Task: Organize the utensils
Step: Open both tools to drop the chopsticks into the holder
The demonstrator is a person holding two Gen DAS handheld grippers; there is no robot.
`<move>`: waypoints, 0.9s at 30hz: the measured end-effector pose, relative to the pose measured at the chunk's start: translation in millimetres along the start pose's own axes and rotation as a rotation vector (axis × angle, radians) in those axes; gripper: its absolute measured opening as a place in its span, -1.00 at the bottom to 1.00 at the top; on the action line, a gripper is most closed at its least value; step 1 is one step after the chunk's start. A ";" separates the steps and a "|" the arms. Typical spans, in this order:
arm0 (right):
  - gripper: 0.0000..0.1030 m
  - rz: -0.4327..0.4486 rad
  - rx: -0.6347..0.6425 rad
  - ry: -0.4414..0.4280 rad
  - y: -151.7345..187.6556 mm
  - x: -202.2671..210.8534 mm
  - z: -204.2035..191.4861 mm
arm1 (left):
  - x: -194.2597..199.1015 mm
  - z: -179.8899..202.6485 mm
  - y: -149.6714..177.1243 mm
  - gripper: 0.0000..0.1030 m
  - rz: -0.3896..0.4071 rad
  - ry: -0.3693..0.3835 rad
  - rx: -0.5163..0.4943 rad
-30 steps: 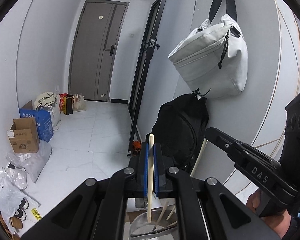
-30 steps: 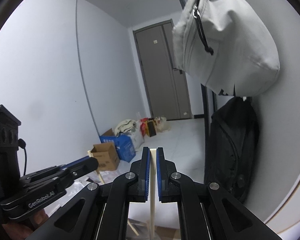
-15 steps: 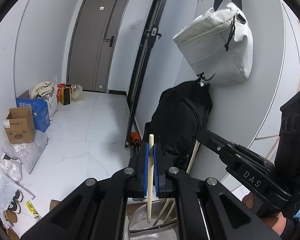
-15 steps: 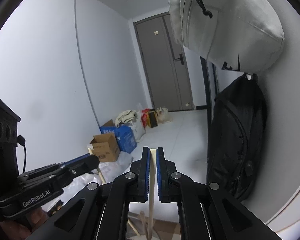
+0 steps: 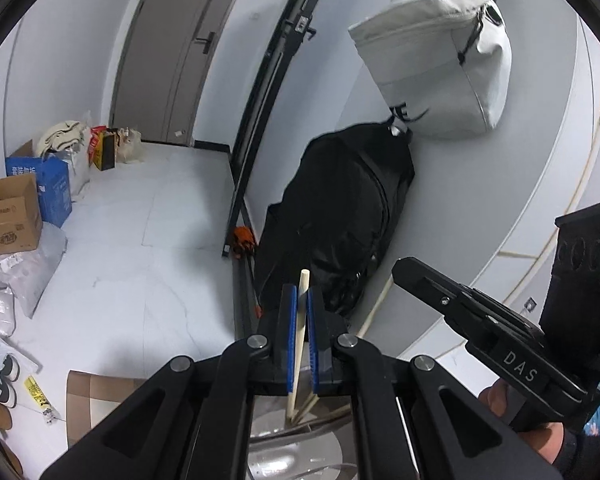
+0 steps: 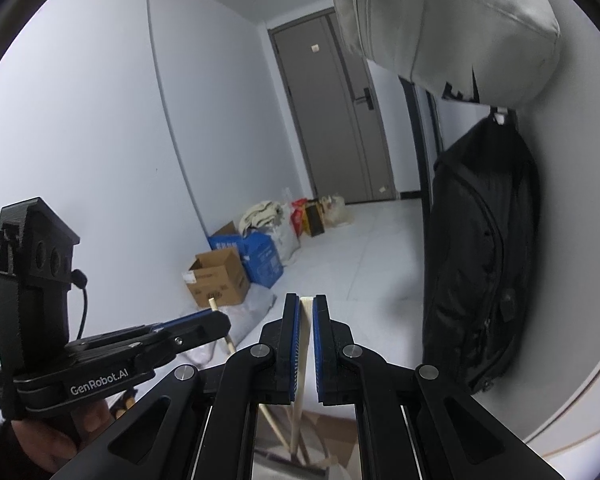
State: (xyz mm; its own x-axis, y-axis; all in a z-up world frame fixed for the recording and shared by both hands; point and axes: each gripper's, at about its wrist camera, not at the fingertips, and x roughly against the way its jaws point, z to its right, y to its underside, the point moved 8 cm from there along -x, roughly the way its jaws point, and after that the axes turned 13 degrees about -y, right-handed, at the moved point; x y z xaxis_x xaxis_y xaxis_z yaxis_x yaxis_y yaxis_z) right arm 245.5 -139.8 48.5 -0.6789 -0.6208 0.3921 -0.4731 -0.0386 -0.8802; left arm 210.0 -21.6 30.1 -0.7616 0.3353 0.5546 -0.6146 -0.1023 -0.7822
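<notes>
Left wrist cam: I'm seeing my left claw clenching a pale chopstick btwn its blue pads; the stick is poking up past the tips and hanging down below the claw toward a shiny metal container w/ more sticks. Right wrist cam: my right claw is gripping a second chopstick, top level w/ the tips, rest dropping below the claw.
</notes>
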 end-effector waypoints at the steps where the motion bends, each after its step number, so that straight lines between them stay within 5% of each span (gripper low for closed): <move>1: -0.89 -0.010 -0.006 -0.006 3.1 -0.4 0.5 | 0.2 1.8 1.2 -0.98 -0.008 0.019 -0.002; 6: -0.83 -0.019 -0.043 -0.025 8.0 3.9 3.1 | 5.0 4.0 1.0 -0.94 -0.053 0.091 0.025; 14: -0.58 0.041 -0.155 -0.034 -3.7 37.9 16.1 | 20.1 -0.1 -2.4 -0.90 -0.044 0.027 0.013; 20: 0.08 0.062 -0.148 -0.012 -2.4 67.0 8.9 | 34.9 -8.9 9.1 -0.20 -0.021 -0.056 0.010; 27: 0.39 0.051 -0.163 -0.005 18.5 93.6 -3.4 | 52.0 -19.6 34.4 0.11 -0.029 -0.139 0.018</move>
State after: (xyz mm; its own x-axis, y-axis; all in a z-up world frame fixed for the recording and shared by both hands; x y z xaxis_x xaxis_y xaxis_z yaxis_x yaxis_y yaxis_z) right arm 171.3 -196.0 69.8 -0.7020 -0.6223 0.3462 -0.5230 0.1205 -0.8438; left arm 153.3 10.7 26.5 -0.7637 0.2055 0.6120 -0.6396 -0.1116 -0.7606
